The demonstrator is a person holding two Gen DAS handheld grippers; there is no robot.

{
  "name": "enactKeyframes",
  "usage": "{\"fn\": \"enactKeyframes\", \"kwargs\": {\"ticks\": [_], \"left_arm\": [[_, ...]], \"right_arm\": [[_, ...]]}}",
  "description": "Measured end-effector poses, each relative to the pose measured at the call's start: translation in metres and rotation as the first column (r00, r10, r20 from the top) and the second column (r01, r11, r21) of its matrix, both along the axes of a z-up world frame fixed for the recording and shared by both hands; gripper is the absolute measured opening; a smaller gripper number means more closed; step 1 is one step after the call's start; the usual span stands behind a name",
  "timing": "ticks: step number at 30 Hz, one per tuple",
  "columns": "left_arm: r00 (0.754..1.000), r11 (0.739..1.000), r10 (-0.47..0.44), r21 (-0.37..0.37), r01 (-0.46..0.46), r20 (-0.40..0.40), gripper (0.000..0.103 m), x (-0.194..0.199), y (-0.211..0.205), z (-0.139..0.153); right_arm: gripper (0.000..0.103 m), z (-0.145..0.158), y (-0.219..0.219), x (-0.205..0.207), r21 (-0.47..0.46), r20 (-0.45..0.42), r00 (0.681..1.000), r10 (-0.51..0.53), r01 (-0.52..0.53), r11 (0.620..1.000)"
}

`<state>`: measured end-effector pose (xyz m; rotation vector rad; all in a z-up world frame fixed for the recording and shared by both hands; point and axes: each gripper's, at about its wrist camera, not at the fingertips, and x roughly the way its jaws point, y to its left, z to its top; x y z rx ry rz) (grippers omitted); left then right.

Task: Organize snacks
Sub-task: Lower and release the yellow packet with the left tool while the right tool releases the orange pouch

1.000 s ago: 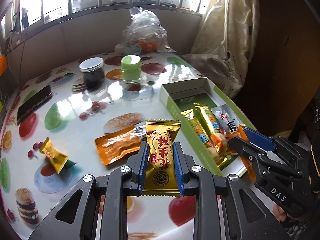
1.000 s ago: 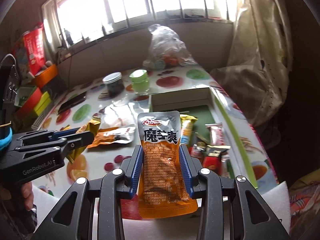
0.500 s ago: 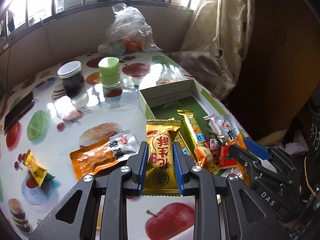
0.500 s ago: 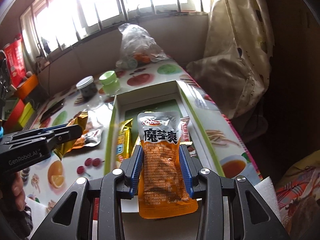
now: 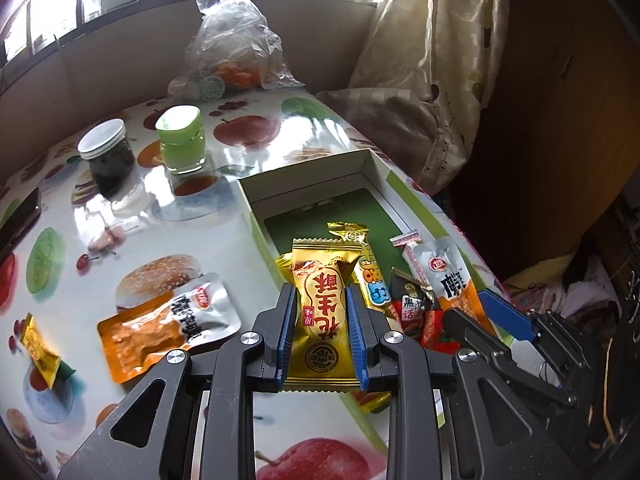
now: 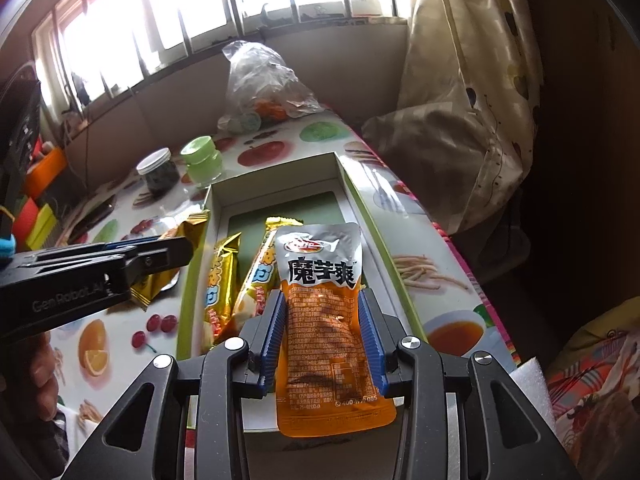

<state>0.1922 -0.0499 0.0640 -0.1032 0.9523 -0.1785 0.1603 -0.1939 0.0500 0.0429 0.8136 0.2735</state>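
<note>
My left gripper is shut on a gold peanut-candy packet and holds it above the near left wall of the green-lined box. My right gripper is shut on an orange and silver konjac pouch and holds it over the box, above several wrapped snacks lying inside. The right gripper also shows in the left wrist view, at the box's near right corner. The left gripper shows in the right wrist view, left of the box.
A second orange pouch and a small yellow packet lie on the fruit-print table. A dark jar, a green jar and a plastic bag stand at the back. A curtain hangs at the right.
Both grippers have moved right and forward toward the box with their packets still held. The right gripper now holds its pouch over the box's inside.
</note>
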Motion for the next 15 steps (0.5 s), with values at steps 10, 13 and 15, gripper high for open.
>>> {"fn": "enactKeyframes", "kwargs": {"ticks": [10,13,15], "left_arm": [[0.999,1.000,0.006,-0.016,-0.007,-0.040,0.026,0.018,-0.007,-0.013],[0.998,1.000,0.012,-0.005,-0.012,-0.056,0.026,0.022,-0.009,-0.018],[0.998,1.000,0.014,-0.010,-0.015,-0.058,0.026,0.023,-0.010,-0.020]], "right_arm": [[0.038,-0.005,0.001,0.005,-0.032,0.020,1.000,-0.012,0.013,0.999],[0.039,-0.007,0.002,0.008,-0.039,0.014,1.000,-0.017,0.017,0.999],[0.040,-0.007,0.002,0.008,-0.035,0.018,1.000,-0.015,0.016,0.999]]}}
